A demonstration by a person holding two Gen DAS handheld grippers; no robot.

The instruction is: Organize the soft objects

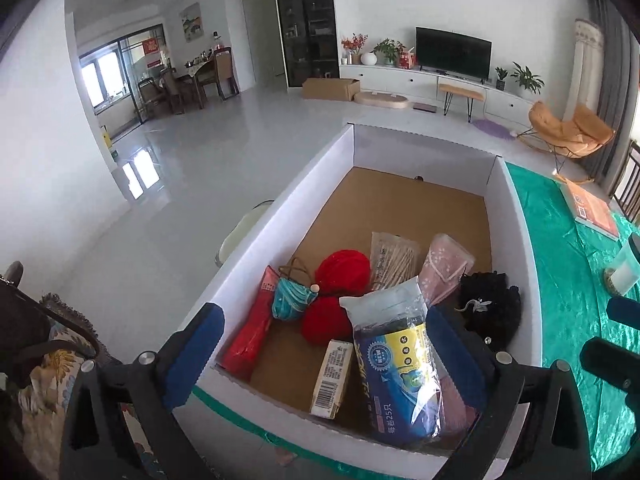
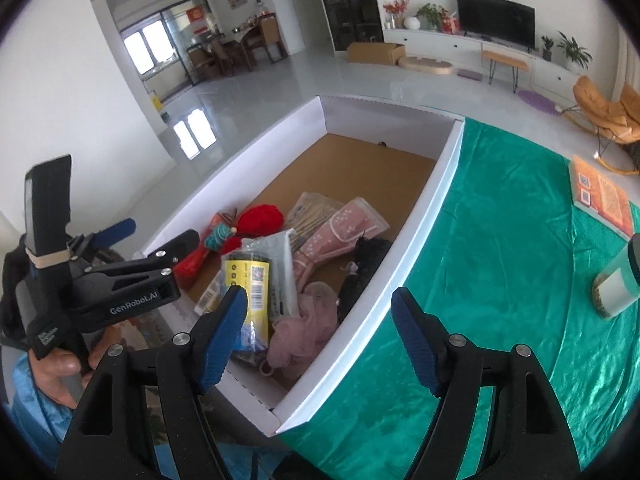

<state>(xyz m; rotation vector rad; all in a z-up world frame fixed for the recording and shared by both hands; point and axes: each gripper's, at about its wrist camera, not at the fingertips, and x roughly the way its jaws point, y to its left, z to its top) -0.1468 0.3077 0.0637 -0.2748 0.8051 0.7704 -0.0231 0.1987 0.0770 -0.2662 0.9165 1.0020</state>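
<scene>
Tongs apart on both sides: left gripper [image 1: 320, 356] spread wide over the near end of the white box [image 1: 280, 216], blue ribbed pads [image 1: 196, 354] flanking the pile, nothing clamped; right gripper [image 2: 320, 344] likewise open, straddling the box's right wall where it meets the green cloth [image 2: 500, 240]. Between the left pads, leaning upright against the near wall, a crinkly clear bag of dark rolled liners [image 1: 400, 364] with a blue and yellow label. Just beside it, a small cream carton [image 1: 332, 378] with a barcode, tilted. Further in, two fuzzy red yarn balls [image 1: 340, 276], touching; a teal knitted pouch [image 1: 290, 300] with brown cord handles resting against them; a flat red packet [image 1: 250, 332] along the left wall. Behind, a clear sleeve of pale wooden sticks [image 1: 390, 262] and a pink speckled fabric piece [image 1: 444, 270] in plastic. Against the right wall, a black curly, woolly lump [image 1: 492, 312]. In the right view, a soft pink mesh puff [image 2: 304, 328] at the near end. Box floor plain brown cardboard, walls smooth white. Cloth shiny, wrinkled satin; on it, well apart from the box, an orange book [image 2: 600, 200] and a pale cylindrical jar [image 2: 618, 284].
</scene>
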